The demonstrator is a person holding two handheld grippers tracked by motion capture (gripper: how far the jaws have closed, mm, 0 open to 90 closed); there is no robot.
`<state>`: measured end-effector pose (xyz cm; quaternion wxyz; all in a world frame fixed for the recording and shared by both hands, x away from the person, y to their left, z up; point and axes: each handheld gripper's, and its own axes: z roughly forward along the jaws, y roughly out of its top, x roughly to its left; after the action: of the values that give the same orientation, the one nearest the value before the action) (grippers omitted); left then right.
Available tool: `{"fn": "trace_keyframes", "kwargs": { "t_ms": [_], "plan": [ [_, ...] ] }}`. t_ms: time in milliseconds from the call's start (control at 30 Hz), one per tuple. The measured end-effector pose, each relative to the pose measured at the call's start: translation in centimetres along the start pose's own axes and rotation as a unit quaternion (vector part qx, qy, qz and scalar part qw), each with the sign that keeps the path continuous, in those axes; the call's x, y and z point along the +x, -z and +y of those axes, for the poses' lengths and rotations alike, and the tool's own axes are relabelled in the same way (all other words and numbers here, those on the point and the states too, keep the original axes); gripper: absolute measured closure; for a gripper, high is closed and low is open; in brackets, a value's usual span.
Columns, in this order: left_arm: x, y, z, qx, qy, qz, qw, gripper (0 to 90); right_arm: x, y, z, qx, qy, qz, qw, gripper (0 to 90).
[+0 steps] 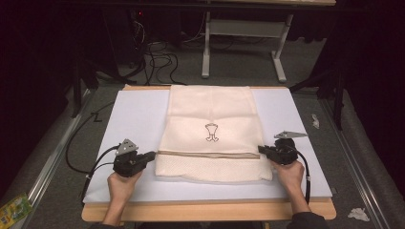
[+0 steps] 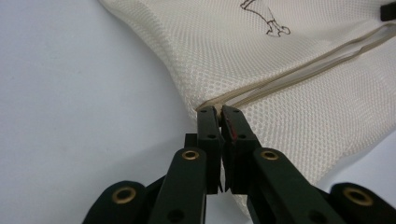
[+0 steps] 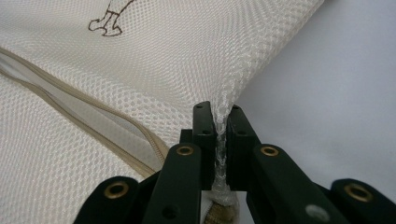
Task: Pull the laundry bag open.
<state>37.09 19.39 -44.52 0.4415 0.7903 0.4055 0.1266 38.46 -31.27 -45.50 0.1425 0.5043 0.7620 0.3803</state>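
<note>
Left tool (image 2: 220, 112) clamped on cream mesh bag (image 2: 261, 60) edge

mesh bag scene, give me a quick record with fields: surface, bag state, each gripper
surface: white board on a wooden table
thing: cream mesh bag lying flat, small dark print in the middle, zip running across near the person's end
left gripper: shut on the bag's left edge, at the zip's end
right gripper: shut on the bag's right edge, mesh pinched between the jaws
hands: one behind each gripper, at the near edge of the board
</note>
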Motion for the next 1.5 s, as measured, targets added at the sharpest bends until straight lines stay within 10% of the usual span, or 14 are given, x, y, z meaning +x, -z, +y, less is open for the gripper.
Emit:
{"fn": "trace_keyframes", "kwargs": {
  "t_ms": [667, 1100, 1500],
  "plan": [
    [-0.6, -1.4, -0.6, 0.035, -0.012, 0.001, 0.9993, 83.0, 0.0, -0.7, -0.2, 0.02, 0.009, -0.039, 0.999, 71.1],
    [-0.2, -0.5, -0.2, -0.004, -0.011, 0.026, 0.9996, 57.2, -0.7, 2.0, -0.4, -0.026, -0.009, -0.048, 0.9985, 61.7],
    [1.8, 0.8, 0.6, -0.029, 0.009, 0.058, 0.9979, 51.6, -3.2, 3.9, -1.5, -0.048, -0.039, -0.085, 0.9945, 57.5]
  ]
}}
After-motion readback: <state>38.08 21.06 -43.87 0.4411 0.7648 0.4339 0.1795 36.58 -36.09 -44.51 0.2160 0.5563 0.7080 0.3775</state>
